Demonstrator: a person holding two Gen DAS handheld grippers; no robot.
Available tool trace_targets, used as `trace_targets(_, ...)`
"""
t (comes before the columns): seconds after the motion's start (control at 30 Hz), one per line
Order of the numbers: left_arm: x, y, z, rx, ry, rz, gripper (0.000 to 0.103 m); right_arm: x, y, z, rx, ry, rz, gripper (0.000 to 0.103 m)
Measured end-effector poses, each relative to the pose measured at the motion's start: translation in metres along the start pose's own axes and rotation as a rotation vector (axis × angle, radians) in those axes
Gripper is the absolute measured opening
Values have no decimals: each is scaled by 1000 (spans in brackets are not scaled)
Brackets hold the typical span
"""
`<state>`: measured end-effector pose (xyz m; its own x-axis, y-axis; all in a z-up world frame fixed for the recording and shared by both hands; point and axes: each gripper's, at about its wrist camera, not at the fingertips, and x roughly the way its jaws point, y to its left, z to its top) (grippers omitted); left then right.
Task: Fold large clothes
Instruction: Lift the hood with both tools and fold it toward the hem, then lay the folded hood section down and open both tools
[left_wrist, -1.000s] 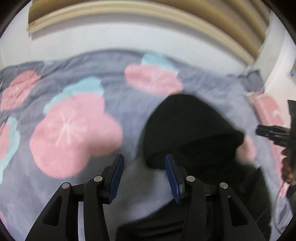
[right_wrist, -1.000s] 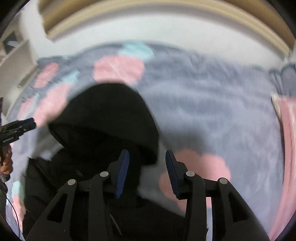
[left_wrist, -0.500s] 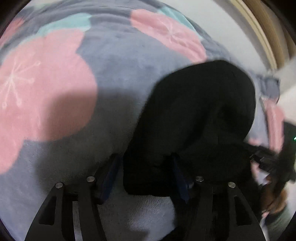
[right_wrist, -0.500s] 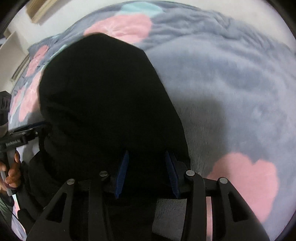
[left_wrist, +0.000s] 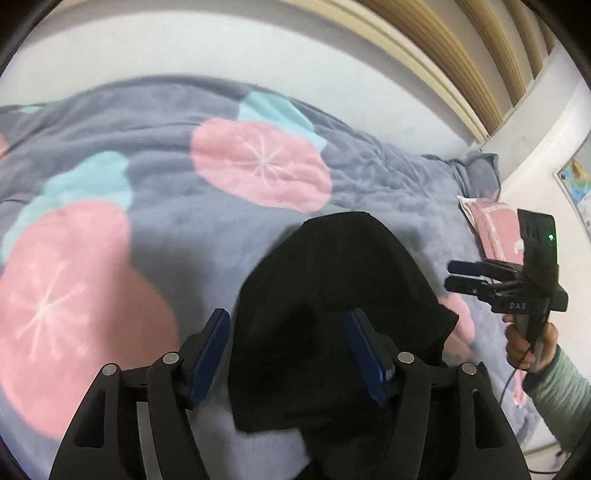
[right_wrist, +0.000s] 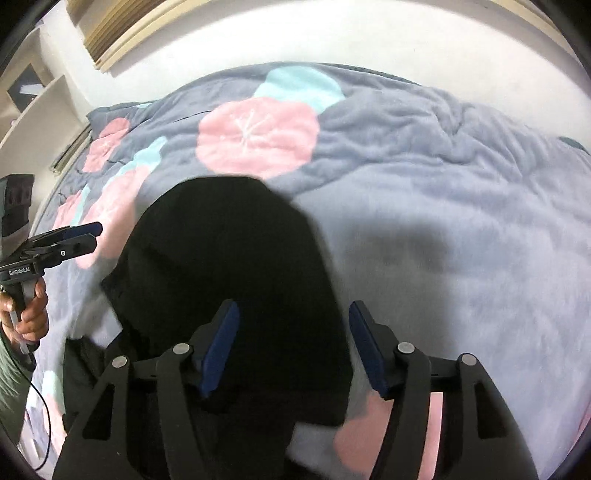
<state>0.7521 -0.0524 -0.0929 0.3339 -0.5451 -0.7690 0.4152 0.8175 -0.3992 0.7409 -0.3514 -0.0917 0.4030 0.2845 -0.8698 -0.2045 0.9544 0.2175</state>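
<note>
A black hooded garment (left_wrist: 332, 295) lies on a grey bed blanket with pink and teal flowers (left_wrist: 166, 177). Its hood points toward the wall. My left gripper (left_wrist: 288, 354) is open, its blue pads standing on either side of the hood's left edge, above the cloth. My right gripper (right_wrist: 291, 350) is open too, straddling the hood's right edge (right_wrist: 240, 258). Each gripper shows in the other view, the right one (left_wrist: 476, 278) at the right and the left one (right_wrist: 74, 240) at the left. Both hold nothing.
A white wall and wooden slats (left_wrist: 443, 44) stand behind the bed. A pink pillow (left_wrist: 491, 225) lies at the bed's right end. White shelves (right_wrist: 40, 110) stand beyond the left end. The blanket (right_wrist: 461, 240) spreads wide to the right of the garment.
Both grippers dipped low onto the hood half a second ago, and have now lifted and pulled back, jaws opened wider. The hood lies flatter on the blanket.
</note>
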Motion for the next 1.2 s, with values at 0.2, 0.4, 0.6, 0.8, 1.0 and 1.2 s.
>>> trace_targets(0.2, 52, 17, 16, -11, 109, -103, 67, 37, -18, 23, 13, 76, 104, 66)
trace_targets(0.4, 83, 13, 19, 14, 172, -169, 67, 79, -24, 35, 22, 150, 196, 66)
trace_targets(0.6, 80, -3, 12, 79, 149, -152, 24, 77, -4, 27, -47, 127, 206, 30)
trace_targets(0.8, 19, -52, -14, 215, 55, -89, 12, 1, 41, -5, -189, 0, 108, 18)
trace_targets(1.0, -66, -100, -58, 253, -41, -69, 12, -87, 80, -62, -236, -91, 24, 18)
trace_targets(1.2, -129, -142, -124, 282, -70, -68, 12, -160, 121, -140, -263, -142, -36, 18)
